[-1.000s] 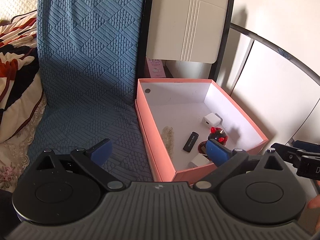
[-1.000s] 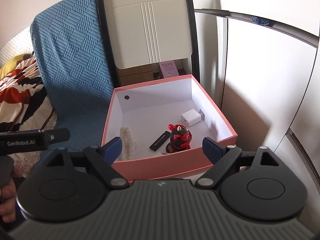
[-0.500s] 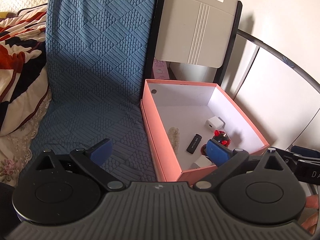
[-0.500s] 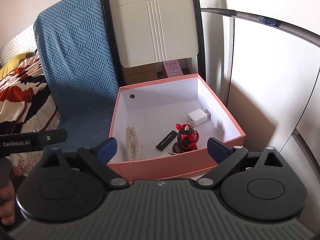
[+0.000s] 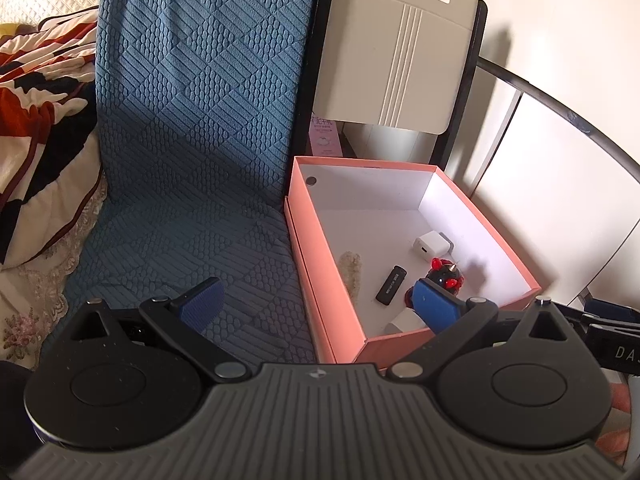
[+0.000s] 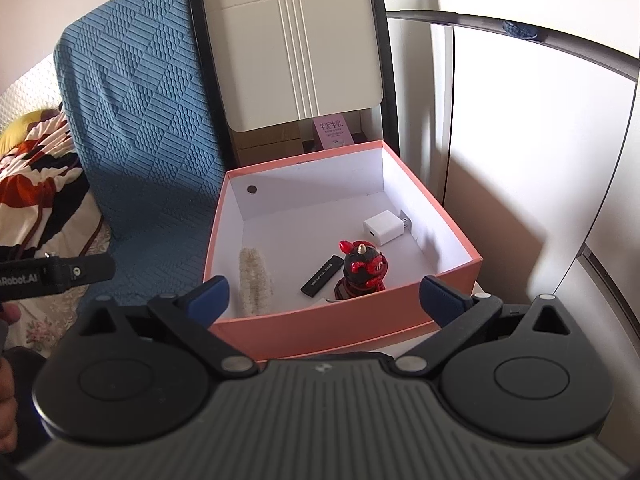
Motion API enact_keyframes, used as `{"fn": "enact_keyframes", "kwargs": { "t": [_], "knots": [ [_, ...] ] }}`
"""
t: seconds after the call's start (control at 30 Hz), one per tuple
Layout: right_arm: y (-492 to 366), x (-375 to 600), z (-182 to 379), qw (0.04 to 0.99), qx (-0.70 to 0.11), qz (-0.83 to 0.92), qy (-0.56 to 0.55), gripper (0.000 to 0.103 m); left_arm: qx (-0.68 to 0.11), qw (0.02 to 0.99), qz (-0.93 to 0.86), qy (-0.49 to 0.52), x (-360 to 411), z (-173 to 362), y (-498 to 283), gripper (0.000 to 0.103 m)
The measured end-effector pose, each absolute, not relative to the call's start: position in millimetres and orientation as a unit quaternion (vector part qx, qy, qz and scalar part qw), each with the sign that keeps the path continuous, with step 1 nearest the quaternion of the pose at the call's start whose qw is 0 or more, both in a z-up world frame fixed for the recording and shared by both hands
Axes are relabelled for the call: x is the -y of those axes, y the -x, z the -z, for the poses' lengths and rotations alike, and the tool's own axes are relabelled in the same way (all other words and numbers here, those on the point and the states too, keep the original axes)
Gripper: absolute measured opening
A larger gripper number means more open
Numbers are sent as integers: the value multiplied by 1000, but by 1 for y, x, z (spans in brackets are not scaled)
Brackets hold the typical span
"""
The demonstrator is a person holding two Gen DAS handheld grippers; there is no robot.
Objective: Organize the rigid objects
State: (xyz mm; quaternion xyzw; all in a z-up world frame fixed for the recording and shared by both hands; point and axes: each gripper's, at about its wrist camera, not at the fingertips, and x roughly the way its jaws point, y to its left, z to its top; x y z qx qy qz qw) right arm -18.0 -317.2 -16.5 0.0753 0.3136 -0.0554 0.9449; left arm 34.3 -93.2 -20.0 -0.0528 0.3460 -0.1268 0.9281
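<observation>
My right gripper [image 6: 324, 294] has just been opening; jaws now wide apart, nothing btwn them, hanging over the near rim of the pink box [image 6: 344, 330]. Left gripper [image 5: 316, 300] also spread, empty. Inside the box: red-black figurine [image 6: 362, 266] at centre, black stick [image 6: 322, 276] touching-close at its 9 o'clock, white charger [image 6: 386, 226] at 1 o'clock, fuzzy cream piece [image 6: 254, 280] far at 9. Blue cover [image 5: 192, 120] lies left of the box.

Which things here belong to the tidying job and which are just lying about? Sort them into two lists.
Part of the job:
pink box
white charger
black lighter
red and black figurine
fuzzy cream strip
small white block, partly hidden

Just lying about:
blue textured cover
patterned blanket
cream folding panel
pink carton
</observation>
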Motion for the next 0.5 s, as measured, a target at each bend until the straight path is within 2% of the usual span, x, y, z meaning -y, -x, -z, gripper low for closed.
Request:
{"fn": "enact_keyframes", "kwargs": {
  "t": [0.5],
  "knots": [
    [19, 315, 12, 948, -309, 51, -58, 103, -345, 929, 126, 49, 93, 20, -35, 102]
  ]
}}
